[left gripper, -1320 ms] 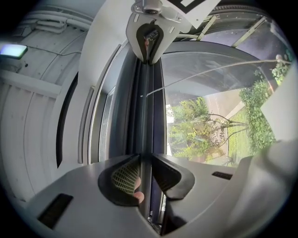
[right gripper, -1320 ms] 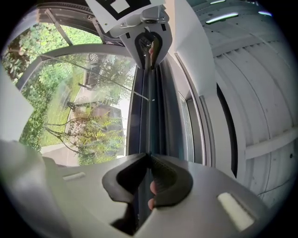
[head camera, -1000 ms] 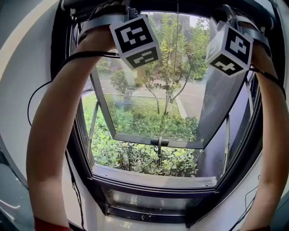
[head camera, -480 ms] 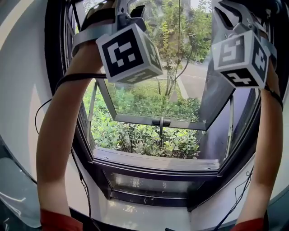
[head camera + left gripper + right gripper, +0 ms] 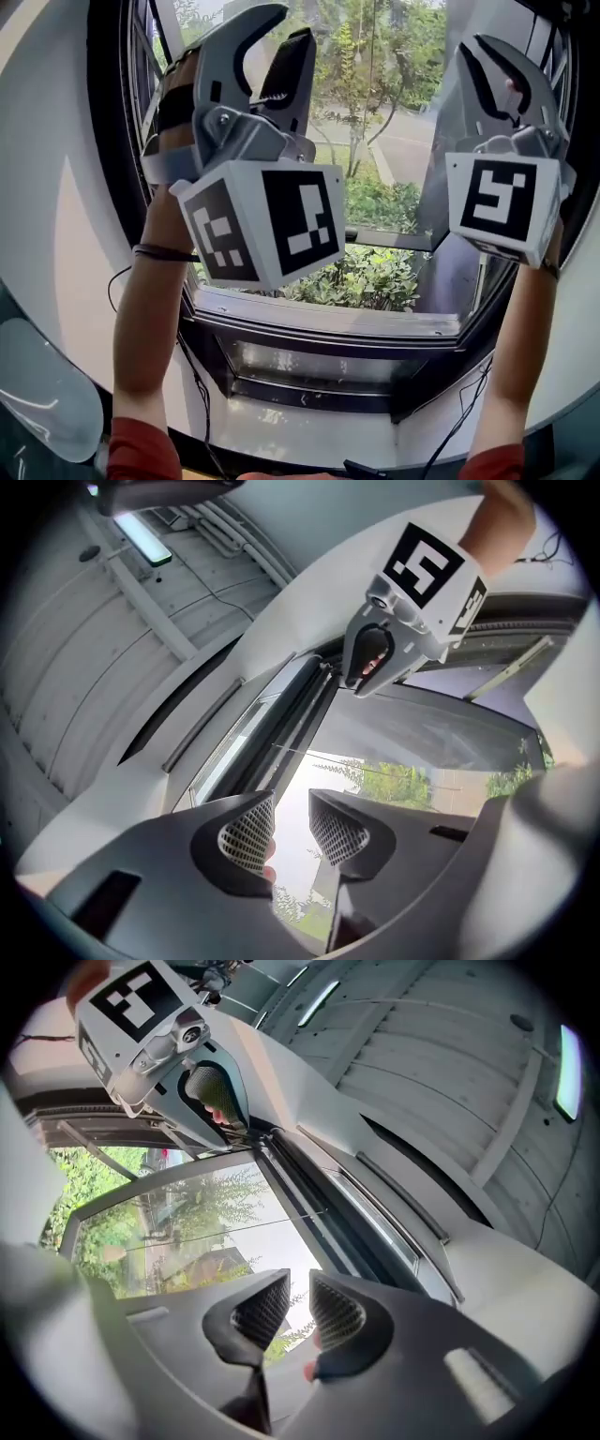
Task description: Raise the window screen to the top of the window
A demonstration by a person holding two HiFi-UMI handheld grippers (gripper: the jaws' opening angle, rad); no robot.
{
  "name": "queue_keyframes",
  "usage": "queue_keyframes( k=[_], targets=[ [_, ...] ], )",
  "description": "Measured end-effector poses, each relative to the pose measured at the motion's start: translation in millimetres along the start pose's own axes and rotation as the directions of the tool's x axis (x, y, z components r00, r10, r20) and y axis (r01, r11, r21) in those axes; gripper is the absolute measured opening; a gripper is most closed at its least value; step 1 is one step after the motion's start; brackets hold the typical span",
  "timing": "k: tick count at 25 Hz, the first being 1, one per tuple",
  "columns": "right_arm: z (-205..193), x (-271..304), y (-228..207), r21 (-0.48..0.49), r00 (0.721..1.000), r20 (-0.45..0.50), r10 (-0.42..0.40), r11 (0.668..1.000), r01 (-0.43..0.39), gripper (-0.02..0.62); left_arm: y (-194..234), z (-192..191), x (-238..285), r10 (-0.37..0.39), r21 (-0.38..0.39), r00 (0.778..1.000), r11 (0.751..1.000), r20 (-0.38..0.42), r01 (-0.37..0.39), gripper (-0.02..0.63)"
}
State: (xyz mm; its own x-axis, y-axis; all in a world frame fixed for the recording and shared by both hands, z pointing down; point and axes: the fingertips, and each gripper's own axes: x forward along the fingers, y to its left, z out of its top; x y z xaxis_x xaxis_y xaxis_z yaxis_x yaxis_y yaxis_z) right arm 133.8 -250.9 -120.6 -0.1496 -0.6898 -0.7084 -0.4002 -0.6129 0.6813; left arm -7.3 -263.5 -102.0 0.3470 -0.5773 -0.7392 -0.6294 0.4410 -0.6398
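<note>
The dark window frame (image 5: 309,323) fills the head view, and its glass pane (image 5: 403,141) is swung outward over greenery. A thin pull cord (image 5: 372,84) hangs down the middle of the opening. I cannot make out the screen's mesh. Only the dark top rail (image 5: 295,710) shows in the left gripper view. My left gripper (image 5: 286,28) is raised at the left, well below that rail. Its jaws have just been opening a little and nothing is between them. My right gripper (image 5: 475,44) is raised at the right, open and touching nothing. Both point upward at the window's top.
White wall curves round the window on both sides (image 5: 66,234). A black cable (image 5: 187,375) trails down the left of the sill. Ribbed ceiling panels with a strip light (image 5: 141,541) lie above. Each gripper shows in the other's view: the right (image 5: 375,658), the left (image 5: 211,1091).
Both grippers have come down from the top of the window and closer to the head camera. They have rolled so their marker cubes face it. Their jaws now show in the head view.
</note>
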Motion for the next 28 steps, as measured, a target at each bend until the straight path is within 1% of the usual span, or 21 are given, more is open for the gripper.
queue_keyframes(
  k=[6, 9, 11, 14, 17, 20, 23, 26, 28],
  targets=[
    [-8, -36, 24, 0.077, 1.000, -0.008, 0.024, 0.997, -0.023, 0.072, -8, -1, -38, 0.021, -0.125, 0.999, 0.992, 0.026, -0.018, 0.098],
    [-7, -51, 34, 0.128, 0.999, 0.004, 0.032, 0.991, -0.032, 0.072, -15, -11, -54, 0.017, -0.199, 1.000, 0.980, 0.017, -0.013, 0.098],
    [-5, -60, 40, 0.157, 0.999, 0.020, 0.032, 0.987, -0.035, 0.072, -21, -20, -63, 0.010, -0.253, 1.000, 0.968, 0.004, -0.009, 0.098],
    [-6, -75, 52, 0.205, 0.999, 0.040, 0.029, 0.978, -0.036, 0.072, -36, -31, -77, 0.000, -0.321, 1.000, 0.947, -0.015, -0.005, 0.098],
    [-14, -92, 65, 0.272, 0.999, 0.046, 0.020, 0.962, -0.032, 0.072, -58, -41, -92, -0.022, -0.381, 0.999, 0.925, -0.033, 0.008, 0.098],
    [-24, -105, 80, 0.337, 0.999, 0.039, 0.028, 0.941, -0.040, 0.072, -83, -56, -104, -0.070, -0.438, 0.996, 0.899, -0.062, 0.036, 0.098],
    [-39, -118, 101, 0.400, 0.998, 0.012, 0.057, 0.915, -0.057, 0.072, -107, -71, -119, -0.122, -0.483, 0.987, 0.874, -0.100, 0.059, 0.098],
    [-55, -131, 121, 0.442, 0.995, -0.026, 0.094, 0.894, -0.073, 0.072, -130, -84, -137, -0.168, -0.539, 0.977, 0.840, -0.133, 0.071, 0.098],
    [-65, -141, 133, 0.483, 0.993, -0.048, 0.112, 0.872, -0.075, 0.072, -144, -93, -148, -0.193, -0.579, 0.969, 0.812, -0.152, 0.071, 0.098]
  ],
)
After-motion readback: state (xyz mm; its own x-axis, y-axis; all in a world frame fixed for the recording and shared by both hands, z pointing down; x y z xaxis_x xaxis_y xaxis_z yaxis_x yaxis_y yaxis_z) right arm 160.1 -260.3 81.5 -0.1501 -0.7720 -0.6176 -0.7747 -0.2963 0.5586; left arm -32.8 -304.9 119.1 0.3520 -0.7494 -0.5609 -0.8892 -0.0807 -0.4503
